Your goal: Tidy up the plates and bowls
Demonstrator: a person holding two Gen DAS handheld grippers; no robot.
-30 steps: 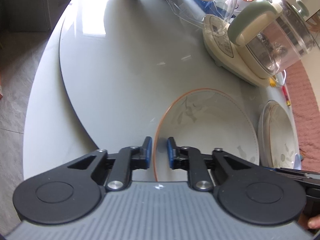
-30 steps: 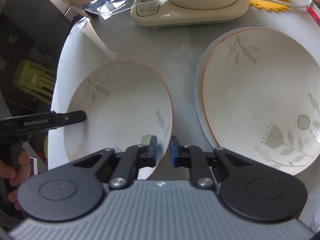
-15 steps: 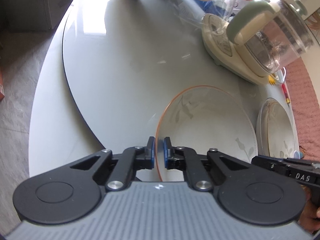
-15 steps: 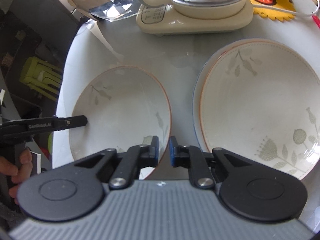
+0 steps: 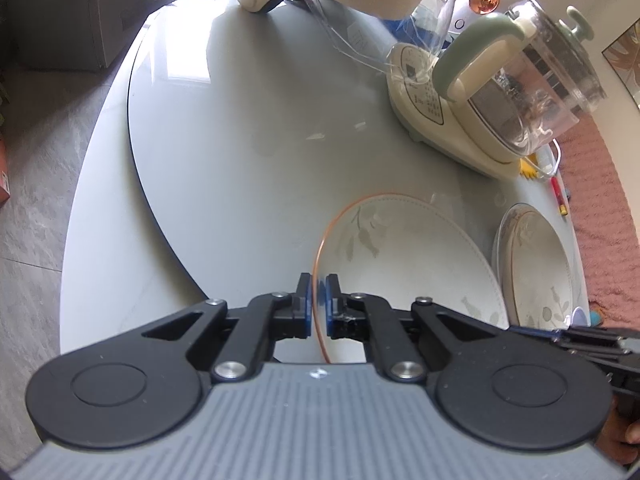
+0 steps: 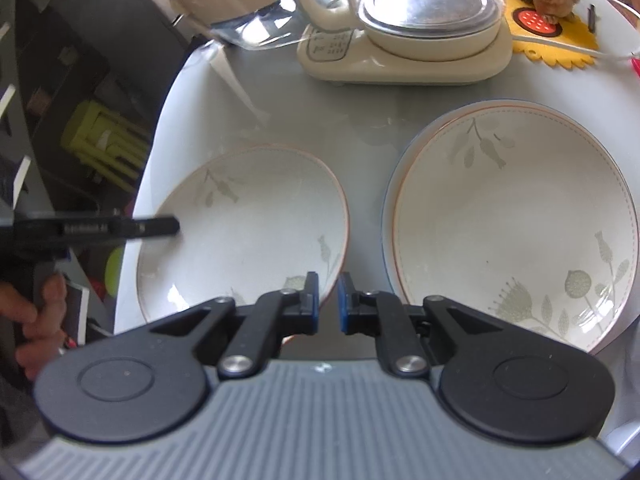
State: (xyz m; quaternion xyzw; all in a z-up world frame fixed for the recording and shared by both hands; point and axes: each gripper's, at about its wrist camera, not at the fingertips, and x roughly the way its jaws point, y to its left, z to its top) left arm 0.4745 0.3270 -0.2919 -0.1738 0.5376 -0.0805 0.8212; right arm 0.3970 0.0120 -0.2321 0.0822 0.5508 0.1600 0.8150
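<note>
A white bowl with an orange rim and leaf print is held between both grippers, tilted up off the grey round table. My left gripper is shut on its left rim. My right gripper is shut on its right rim. To the right a stack of white floral plates lies flat on the table.
A cream kettle base with a glass kettle stands behind the dishes. A yellow mat with a figurine and a white cable lie at the back right. A clear plastic cover and a cream appliance are at the far edge.
Both grippers have closed tighter on the bowl's rims. The bowl has risen and tipped a little off the table; the views shifted slightly back.
</note>
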